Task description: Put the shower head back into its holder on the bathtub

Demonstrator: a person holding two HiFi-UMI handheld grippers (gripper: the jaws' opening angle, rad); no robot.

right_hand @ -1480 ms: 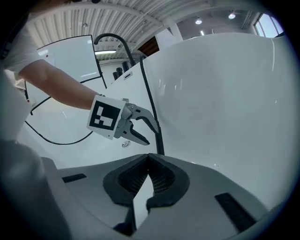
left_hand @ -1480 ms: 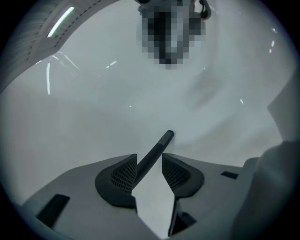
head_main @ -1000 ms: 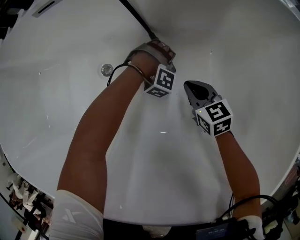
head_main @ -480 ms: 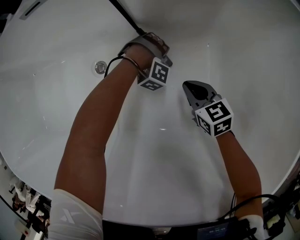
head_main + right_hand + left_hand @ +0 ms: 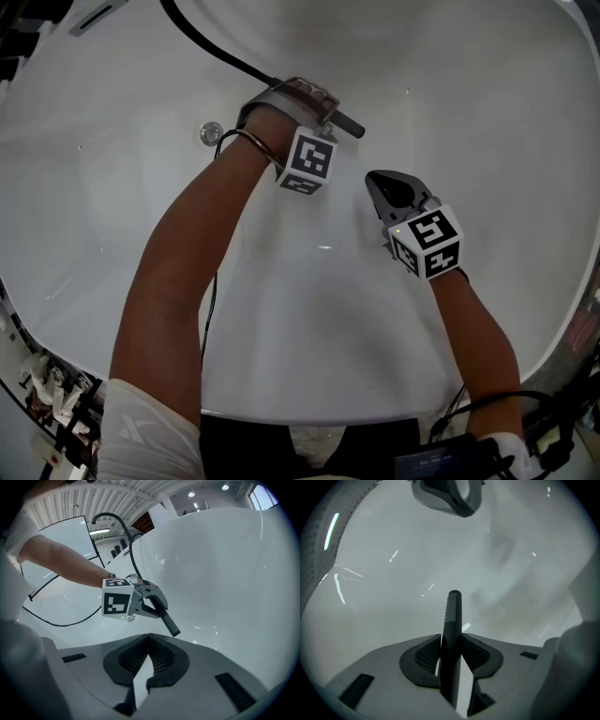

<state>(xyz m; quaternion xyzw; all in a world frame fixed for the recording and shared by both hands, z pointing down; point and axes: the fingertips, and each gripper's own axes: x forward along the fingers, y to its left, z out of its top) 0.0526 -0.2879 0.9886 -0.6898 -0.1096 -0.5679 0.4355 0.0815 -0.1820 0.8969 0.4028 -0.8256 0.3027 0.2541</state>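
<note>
Lifting step: the left gripper (image 5: 323,109), jaws just closing, clamps the shower head (image 5: 452,616), while the right gripper (image 5: 149,659) is pinched together and empty; next, carry it to the holder, not in view.

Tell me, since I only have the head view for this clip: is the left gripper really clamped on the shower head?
Observer: Yes. In the left gripper view the left gripper's pads press both sides of the slim black shower head; its jaws have just been closing on it.
Operator: Is the right gripper carrying anything?
Observer: No. Its own view shows the right gripper's jaws shut together with nothing between them.
Operator: And the hose?
Observer: In the right gripper view the hose rises from the left gripper and bends over in an arch.
</note>
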